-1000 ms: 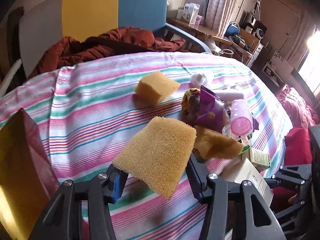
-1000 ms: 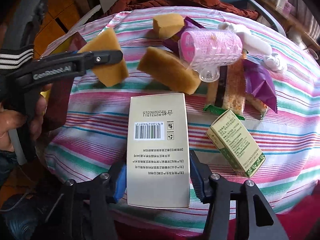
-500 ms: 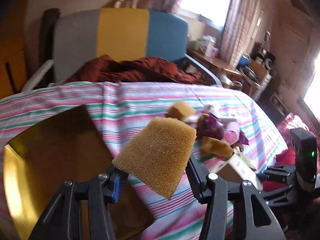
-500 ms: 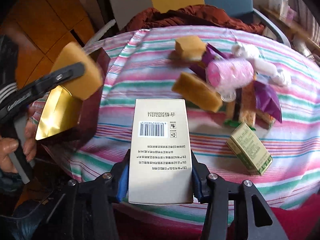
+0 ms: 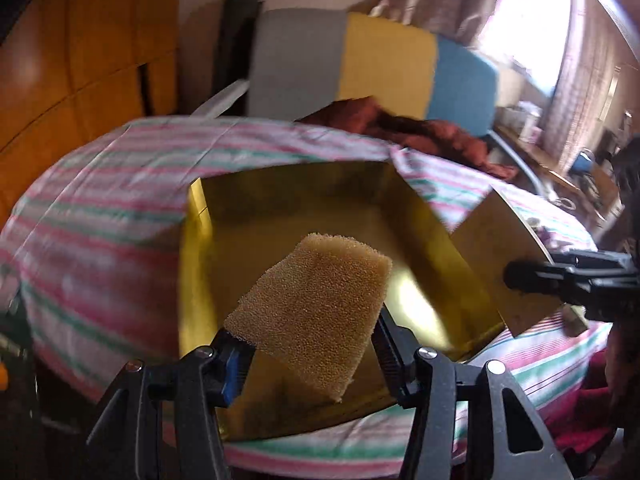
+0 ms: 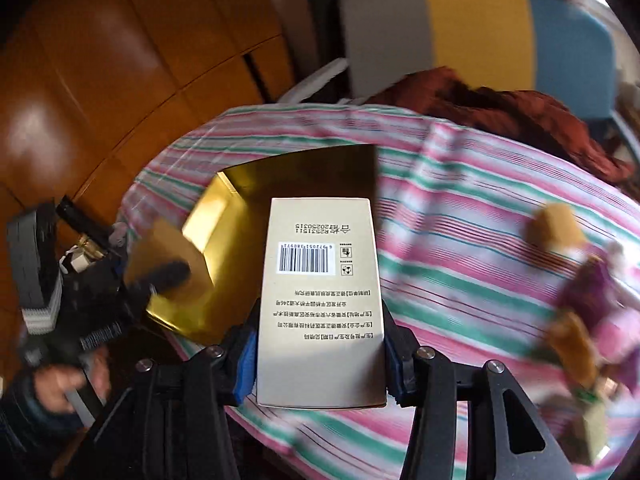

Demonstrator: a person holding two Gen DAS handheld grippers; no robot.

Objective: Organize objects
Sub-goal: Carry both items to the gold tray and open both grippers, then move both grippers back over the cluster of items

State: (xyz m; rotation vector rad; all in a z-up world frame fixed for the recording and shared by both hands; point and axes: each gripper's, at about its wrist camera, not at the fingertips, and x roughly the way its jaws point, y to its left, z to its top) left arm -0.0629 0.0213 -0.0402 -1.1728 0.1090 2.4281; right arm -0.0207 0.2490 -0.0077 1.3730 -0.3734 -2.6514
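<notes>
Resting between left claw pads: sponge.

Motion blur smears the cluttered items beyond telling apart.

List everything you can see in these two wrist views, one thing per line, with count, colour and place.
sponge: one, yellow-brown, between the left gripper's fingers, above the box
carton: one, beige with barcode, clamped in the right gripper
box: one, gold, open, on the tablecloth
tablecloth: one, pink, green and white stripes
loose sponge: one, yellow, on the cloth, right
blurred heap: purple and pink, count unclear
chair: one, grey, yellow, blue, behind the table
garment: one, rust-red, on the chair
left gripper: black, jaws just been opening
right gripper: black
hand: one, blurred
</notes>
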